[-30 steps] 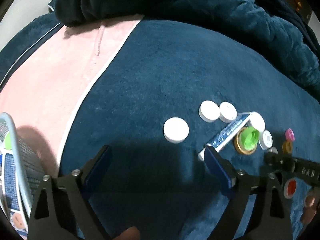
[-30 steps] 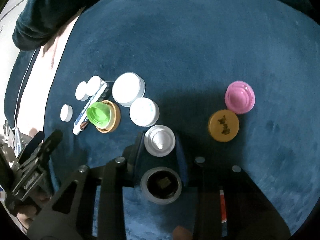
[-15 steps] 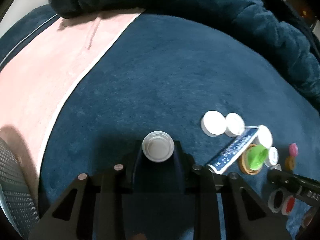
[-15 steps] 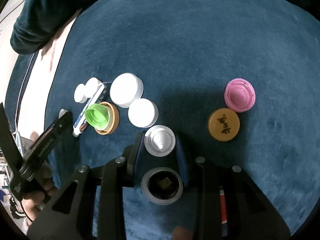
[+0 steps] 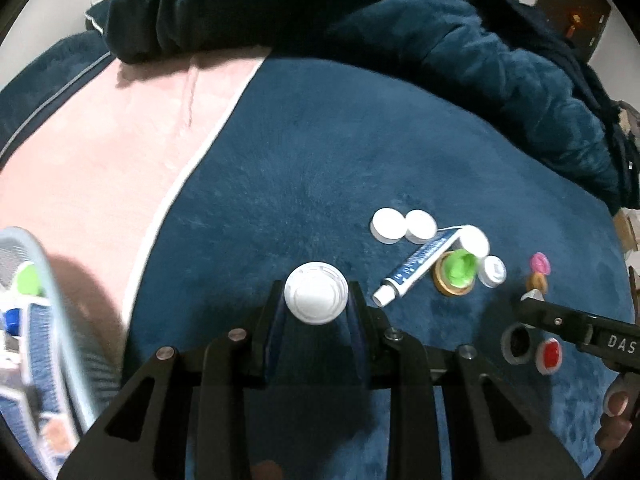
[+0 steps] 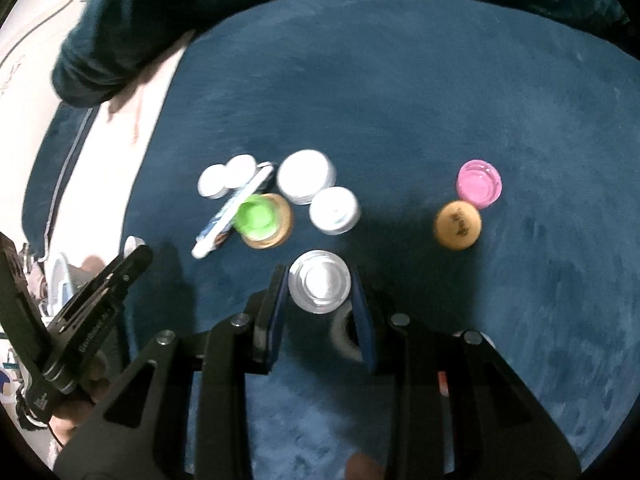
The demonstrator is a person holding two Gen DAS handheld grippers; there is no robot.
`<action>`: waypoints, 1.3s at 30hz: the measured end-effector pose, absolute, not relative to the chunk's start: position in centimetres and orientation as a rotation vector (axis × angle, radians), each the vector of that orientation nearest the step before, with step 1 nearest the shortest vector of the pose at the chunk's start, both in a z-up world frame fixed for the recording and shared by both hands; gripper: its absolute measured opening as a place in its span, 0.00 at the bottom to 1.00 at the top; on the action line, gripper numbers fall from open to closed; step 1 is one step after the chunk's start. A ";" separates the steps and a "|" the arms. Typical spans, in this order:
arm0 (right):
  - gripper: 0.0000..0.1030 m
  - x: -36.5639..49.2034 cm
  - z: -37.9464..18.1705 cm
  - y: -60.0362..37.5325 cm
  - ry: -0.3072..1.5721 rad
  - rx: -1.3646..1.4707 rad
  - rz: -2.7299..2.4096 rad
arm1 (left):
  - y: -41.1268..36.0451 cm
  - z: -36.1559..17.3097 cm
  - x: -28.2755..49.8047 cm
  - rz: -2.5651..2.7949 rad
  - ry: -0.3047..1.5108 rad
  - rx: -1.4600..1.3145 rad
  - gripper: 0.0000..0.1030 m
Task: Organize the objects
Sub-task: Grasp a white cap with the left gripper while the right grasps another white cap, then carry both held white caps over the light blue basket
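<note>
White caps loose: 4 (image 6: 306, 175) | left gripper (image 5: 316, 304): pinching 1 white cap (image 5: 316, 298) | right gripper (image 6: 320, 292): pinching 1 silver cap (image 6: 320, 282)

Black angular left gripper (image 5: 316, 300) and right gripper (image 6: 320, 286); 2 blue-padded fingers (image 5: 275, 320) each; silver screws; white "DAS" lettering; bare skin on fingertips (image 5: 616, 404).

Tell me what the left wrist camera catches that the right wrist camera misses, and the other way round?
Only the left view shows the white cap pinched in the left gripper, a red cap, and a mesh basket at the edge. Only the right view shows the silver cap pinched in the right gripper. Both show the blue blanket, the toothpaste tube, the green cap and the pink cap.
</note>
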State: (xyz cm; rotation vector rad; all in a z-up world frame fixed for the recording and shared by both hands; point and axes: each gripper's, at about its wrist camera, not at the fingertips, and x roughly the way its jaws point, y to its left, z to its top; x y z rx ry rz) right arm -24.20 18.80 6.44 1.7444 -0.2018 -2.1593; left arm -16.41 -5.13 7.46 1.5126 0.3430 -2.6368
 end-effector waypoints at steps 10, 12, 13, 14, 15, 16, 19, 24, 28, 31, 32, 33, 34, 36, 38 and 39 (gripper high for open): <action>0.31 -20.8 11.6 12.9 -0.197 1.581 -2.143 | -10.6 16.2 -10.5 -2.690 0.321 1.366 0.29; 0.31 -20.1 12.7 10.9 -0.180 1.544 -2.127 | -12.8 17.3 -9.2 -2.662 0.310 1.342 0.29; 0.31 -19.7 13.3 9.8 -0.172 1.523 -2.115 | -14.0 17.7 -8.6 -2.643 0.306 1.329 0.29; 0.31 -19.4 13.6 9.0 -0.169 1.510 -2.104 | -15.3 18.1 -7.9 -2.624 0.306 1.318 0.29; 0.31 -19.2 13.9 8.1 -0.166 1.499 -2.092 | -16.9 18.5 -7.0 -2.596 0.310 1.300 0.29; 0.31 -18.8 14.3 6.9 -0.164 1.486 -2.073 | -17.8 18.6 -6.4 -2.582 0.316 1.290 0.29; 0.31 -18.0 14.6 4.1 -0.149 1.460 -2.033 | -21.5 19.0 -4.0 -2.525 0.357 1.251 0.29; 0.31 -16.2 15.1 -0.3 -0.113 1.428 -1.965 | -25.7 17.5 -1.3 -2.440 0.459 1.227 0.29; 0.31 -14.9 15.1 -3.3 -0.090 1.409 -1.911 | -28.0 15.7 -0.3 -2.335 0.496 1.253 0.29; 0.31 -14.0 14.9 -5.2 -0.069 1.399 -1.877 | -29.8 15.3 0.2 -2.304 0.570 1.217 0.29; 0.31 -13.7 14.9 -5.6 -0.064 1.397 -1.867 | -30.3 15.1 0.3 -2.295 0.588 1.211 0.29; 0.31 -13.5 14.8 -6.2 -0.057 1.396 -1.857 | -30.6 14.9 0.5 -2.289 0.600 1.209 0.29; 0.31 -13.3 14.7 -6.6 -0.050 1.395 -1.848 | -31.0 14.7 0.5 -2.283 0.614 1.207 0.29; 0.31 -13.0 14.5 -7.6 -0.040 1.387 -1.830 | -31.4 14.5 0.8 -2.276 0.627 1.203 0.29; 0.31 -12.8 14.3 -8.4 -0.032 1.383 -1.815 | -31.7 14.5 0.6 -2.280 0.632 1.190 0.29; 0.31 -12.7 14.2 -8.7 -0.030 1.380 -1.810 | -31.6 14.5 0.4 -2.283 0.634 1.185 0.29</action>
